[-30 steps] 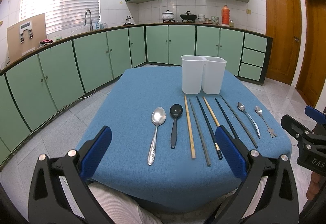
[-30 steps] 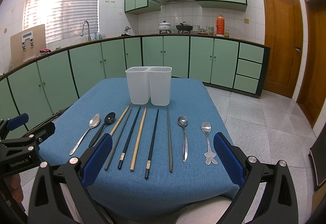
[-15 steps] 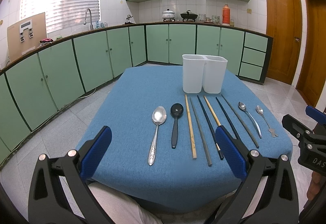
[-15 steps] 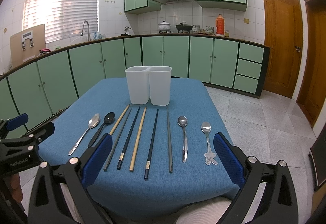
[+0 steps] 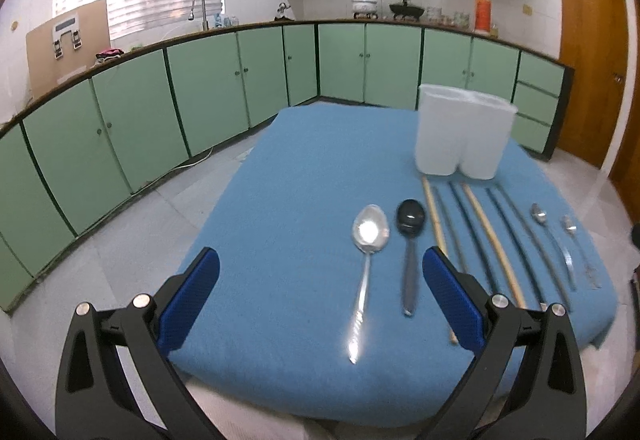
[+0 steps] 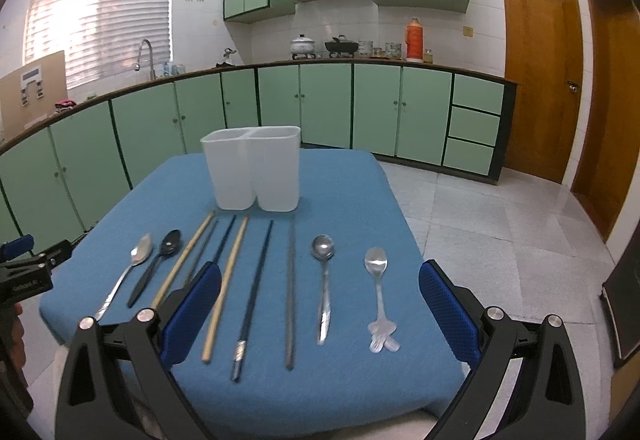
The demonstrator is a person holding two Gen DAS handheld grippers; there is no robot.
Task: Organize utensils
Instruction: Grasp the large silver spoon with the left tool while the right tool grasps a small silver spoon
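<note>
Large steel spoon (image 5: 370,240): stiff, light, slippery; grasp mid-handle; both grippers, left gripper (image 5: 320,300) and right gripper (image 6: 320,314), fingers released, empty.

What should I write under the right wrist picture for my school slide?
Open right gripper hovers over spoons and chopsticks lined up on a blue table before a white two-part holder.

Both cameras sit low at the near edge of the blue table (image 6: 352,175), each looking forward between its own blue-padded fingers toward the far green cabinets (image 6: 376,107). The left view stands off toward the table's left side, angled across it; the right view faces it more squarely. Both take in the white holder (image 5: 460,135) and the row of utensils (image 6: 248,280).
</note>
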